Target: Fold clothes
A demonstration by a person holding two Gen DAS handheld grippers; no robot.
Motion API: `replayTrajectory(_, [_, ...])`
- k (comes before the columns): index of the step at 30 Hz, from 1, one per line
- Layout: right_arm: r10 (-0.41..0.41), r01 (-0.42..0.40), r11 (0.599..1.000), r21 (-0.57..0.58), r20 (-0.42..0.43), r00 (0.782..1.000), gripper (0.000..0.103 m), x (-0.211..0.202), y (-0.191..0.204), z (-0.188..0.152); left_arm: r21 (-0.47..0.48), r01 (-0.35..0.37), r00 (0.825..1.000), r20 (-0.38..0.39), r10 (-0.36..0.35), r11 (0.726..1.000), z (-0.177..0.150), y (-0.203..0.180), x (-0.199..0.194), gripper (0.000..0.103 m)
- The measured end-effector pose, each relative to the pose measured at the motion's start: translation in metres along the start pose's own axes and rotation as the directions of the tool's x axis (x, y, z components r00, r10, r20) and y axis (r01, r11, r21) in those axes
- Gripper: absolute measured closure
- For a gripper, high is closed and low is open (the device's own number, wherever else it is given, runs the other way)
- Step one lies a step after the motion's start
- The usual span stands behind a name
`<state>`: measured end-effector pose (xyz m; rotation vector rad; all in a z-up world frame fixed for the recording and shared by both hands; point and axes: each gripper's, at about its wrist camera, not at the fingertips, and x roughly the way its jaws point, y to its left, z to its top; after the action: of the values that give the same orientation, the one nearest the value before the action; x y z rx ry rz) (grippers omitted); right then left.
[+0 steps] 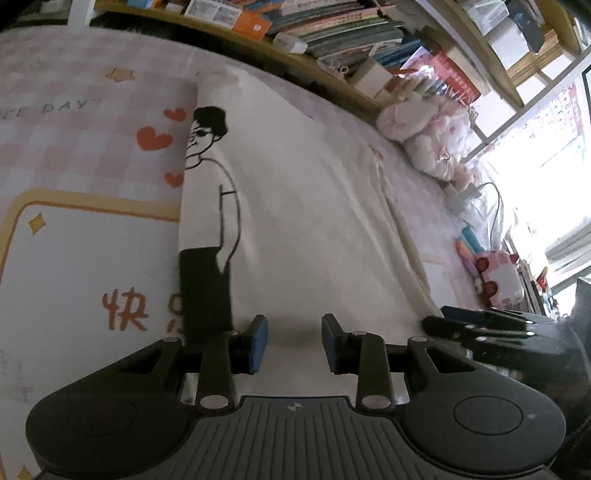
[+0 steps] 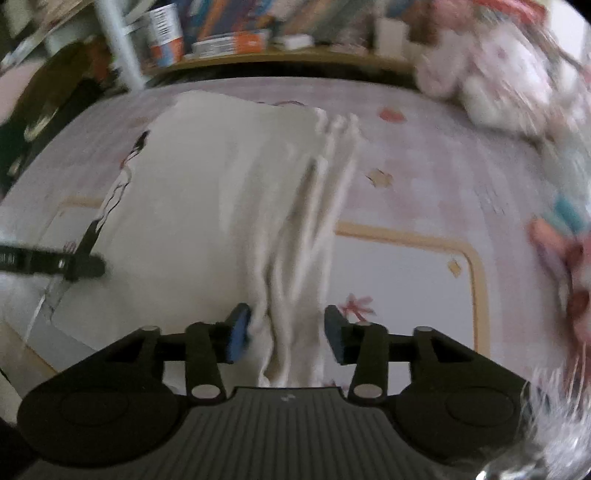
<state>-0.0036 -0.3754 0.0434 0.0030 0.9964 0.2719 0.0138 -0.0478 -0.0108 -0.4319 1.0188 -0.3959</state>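
Note:
A white T-shirt (image 1: 303, 206) with a black line drawing of a standing figure (image 1: 210, 206) lies flat on a pink checked mat (image 1: 74, 122). My left gripper (image 1: 294, 341) hangs low over the shirt's near edge, jaws apart with nothing between them. In the right wrist view the shirt (image 2: 207, 206) has a bunched, pleated side (image 2: 314, 221) running toward the camera. My right gripper (image 2: 287, 334) straddles that bunch; its jaws are apart and the right pad is clear of the cloth. Each gripper shows in the other's view: the right gripper (image 1: 480, 326) and the left gripper (image 2: 55, 262).
A low wooden shelf crammed with books (image 1: 332, 33) runs along the far side of the mat. Pink plush toys (image 1: 432, 129) and a pink toy car (image 1: 498, 280) lie at the right edge by a bright window. The mat's white panel (image 2: 399, 280) lies right of the shirt.

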Motion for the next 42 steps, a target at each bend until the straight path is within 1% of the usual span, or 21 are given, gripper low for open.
replayTrajectory(6, [-0.060,0.059,0.997,0.054,0.015,0.998,0.060,-0.011,0.000,0.001,0.006,-0.001,1.000,0.010,0.001,1.000,0.008,0.014,-0.015,0.071])
replayTrajectory(9, [-0.080,0.076,0.991,0.110,0.031,0.996,0.060,-0.016,-0.002,0.005,-0.006,-0.011,0.999,0.046,0.012,1.000,0.022,0.024,-0.024,0.071])
replayTrajectory(10, [-0.079,0.074,0.989,0.130,0.037,0.996,0.060,-0.018,-0.004,0.006,-0.012,-0.017,0.998,0.059,0.017,1.000,0.028,0.028,-0.027,0.068])
replayTrajectory(11, [-0.074,0.067,0.987,0.145,0.039,0.997,0.059,-0.020,-0.005,0.007,-0.020,-0.023,0.997,0.074,0.024,1.000,0.034,0.031,-0.029,0.059])
replayTrajectory(12, [-0.063,0.056,0.986,0.157,0.037,0.997,0.058,-0.020,-0.005,0.009,-0.028,-0.033,0.995,0.091,0.035,0.999,0.040,0.034,-0.031,0.054])
replayTrajectory(13, [-0.053,0.047,0.985,0.165,0.031,0.998,0.056,-0.019,-0.005,0.010,-0.035,-0.042,0.993,0.107,0.045,0.999,0.046,0.037,-0.032,0.046])
replayTrajectory(14, [-0.048,0.044,0.985,0.168,0.022,0.999,0.054,-0.017,-0.005,0.010,-0.038,-0.049,0.991,0.120,0.054,0.998,0.053,0.039,-0.032,0.041])
replayTrajectory(17, [-0.062,0.062,0.984,0.169,-0.006,0.998,0.054,-0.010,-0.003,0.008,-0.031,-0.058,0.988,0.144,0.062,0.998,0.070,0.043,-0.029,0.031])
replayTrajectory(20, [-0.063,0.066,0.979,0.194,-0.023,0.998,0.053,-0.005,-0.004,0.004,-0.018,-0.061,0.986,0.154,0.063,0.998,0.084,0.046,-0.022,0.030])
replayTrajectory(22, [-0.056,0.061,0.973,0.221,-0.027,0.998,0.054,-0.004,-0.006,0.001,-0.021,-0.051,0.987,0.152,0.053,0.998,0.092,0.050,-0.015,0.030])
replayTrajectory(23, [-0.051,0.056,0.970,0.234,-0.029,0.998,0.056,-0.003,-0.007,0.000,-0.030,-0.042,0.988,0.150,0.046,0.999,0.097,0.053,-0.011,0.030])
replayTrajectory(24, [-0.043,0.049,0.967,0.249,-0.030,0.999,0.064,-0.003,-0.009,-0.001,-0.039,-0.032,0.988,0.148,0.038,0.999,0.102,0.055,-0.008,0.030])
replayTrajectory(26, [-0.013,0.020,0.957,0.289,-0.026,1.000,0.071,-0.002,-0.013,-0.003,-0.056,-0.007,0.990,0.139,0.014,0.998,0.113,0.061,0.002,0.030])
replayTrajectory(27, [-0.008,0.015,0.953,0.302,-0.025,1.000,0.072,-0.001,-0.013,-0.004,-0.063,0.004,0.991,0.134,0.004,0.998,0.119,0.063,0.008,0.030])
replayTrajectory(32, [-0.016,0.026,0.948,0.317,-0.032,0.999,0.074,0.001,-0.011,-0.005,-0.102,0.011,0.993,0.117,0.001,0.995,0.149,0.076,0.038,0.030])
replayTrajectory(35, [-0.020,0.031,0.946,0.322,-0.037,0.999,0.074,0.002,-0.010,-0.004,-0.154,0.033,0.993,0.121,-0.014,0.988,0.167,0.087,0.052,0.030])
replayTrajectory(39, [-0.027,0.039,0.944,0.326,-0.041,0.999,0.074,0.003,-0.010,-0.005,-0.212,0.066,0.990,0.139,-0.037,0.975,0.185,0.099,0.065,0.030])
replayTrajectory(42, [-0.033,0.046,0.941,0.336,-0.043,0.999,0.073,0.003,-0.009,-0.005,-0.257,0.103,0.984,0.167,-0.061,0.961,0.193,0.108,0.070,0.031])
